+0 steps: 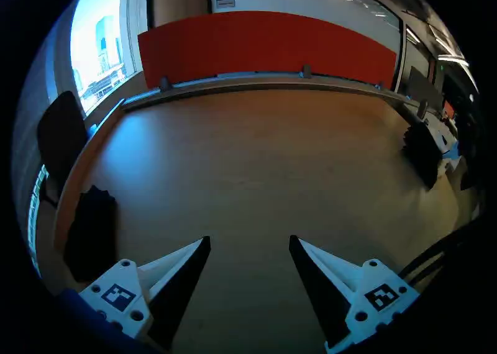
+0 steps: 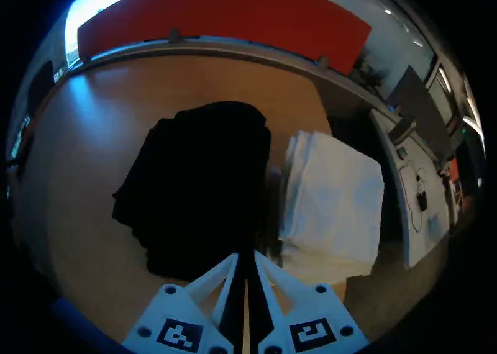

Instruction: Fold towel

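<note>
In the right gripper view a black towel (image 2: 199, 186) lies crumpled on the wooden table (image 2: 81, 167). My right gripper (image 2: 246, 258) is shut, its fingertips pinching the towel's near edge. Just right of the black towel sits a stack of folded white towels (image 2: 332, 199). In the left gripper view my left gripper (image 1: 250, 245) hovers open above bare tabletop (image 1: 261, 161), nothing between its fingers. A dark cloth (image 1: 93, 233) lies at that view's left table edge, and another dark heap (image 1: 425, 152) sits at the far right.
A red divider panel (image 1: 267, 43) runs along the table's far edge. A dark chair (image 1: 59, 136) stands at the left by a window. Beyond the white stack, a second desk (image 2: 422, 192) carries cables and small devices.
</note>
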Motion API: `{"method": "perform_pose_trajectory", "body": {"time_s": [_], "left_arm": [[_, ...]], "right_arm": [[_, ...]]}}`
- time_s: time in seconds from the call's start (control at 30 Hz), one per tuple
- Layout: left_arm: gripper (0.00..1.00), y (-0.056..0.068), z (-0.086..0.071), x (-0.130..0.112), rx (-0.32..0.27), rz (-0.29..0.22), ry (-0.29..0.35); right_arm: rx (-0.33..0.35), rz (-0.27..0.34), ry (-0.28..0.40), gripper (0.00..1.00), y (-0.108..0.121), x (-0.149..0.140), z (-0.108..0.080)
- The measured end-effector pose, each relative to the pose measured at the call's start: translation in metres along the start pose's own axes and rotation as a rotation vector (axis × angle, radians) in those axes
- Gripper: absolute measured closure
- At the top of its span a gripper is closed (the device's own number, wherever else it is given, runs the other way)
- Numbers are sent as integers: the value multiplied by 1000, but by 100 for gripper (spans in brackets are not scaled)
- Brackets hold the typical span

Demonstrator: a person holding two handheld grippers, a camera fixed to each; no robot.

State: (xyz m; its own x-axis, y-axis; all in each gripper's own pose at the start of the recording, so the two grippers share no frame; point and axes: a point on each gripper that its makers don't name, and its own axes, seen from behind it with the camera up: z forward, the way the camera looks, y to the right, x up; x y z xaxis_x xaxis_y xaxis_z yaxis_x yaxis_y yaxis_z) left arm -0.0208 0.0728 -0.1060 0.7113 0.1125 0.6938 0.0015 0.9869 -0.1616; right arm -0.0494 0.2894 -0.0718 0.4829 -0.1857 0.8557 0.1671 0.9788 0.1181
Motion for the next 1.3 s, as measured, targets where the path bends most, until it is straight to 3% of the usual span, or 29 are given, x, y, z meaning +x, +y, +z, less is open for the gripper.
{"method": "perform_pose_trajectory", "body": {"time_s": [0.3,0.8,1.3], "left_arm": [[6,-1,-1,-1,5,0,-2],[6,-2,-2,-1,6,9,-3],[6,-5,-3,3,4,7,7]], "right_arm": [[-9,24,-27,94,-2,-11,13],[-36,69,-15,95,0,-9,19],[-72,82,48,87,-2,-5,3]]}}
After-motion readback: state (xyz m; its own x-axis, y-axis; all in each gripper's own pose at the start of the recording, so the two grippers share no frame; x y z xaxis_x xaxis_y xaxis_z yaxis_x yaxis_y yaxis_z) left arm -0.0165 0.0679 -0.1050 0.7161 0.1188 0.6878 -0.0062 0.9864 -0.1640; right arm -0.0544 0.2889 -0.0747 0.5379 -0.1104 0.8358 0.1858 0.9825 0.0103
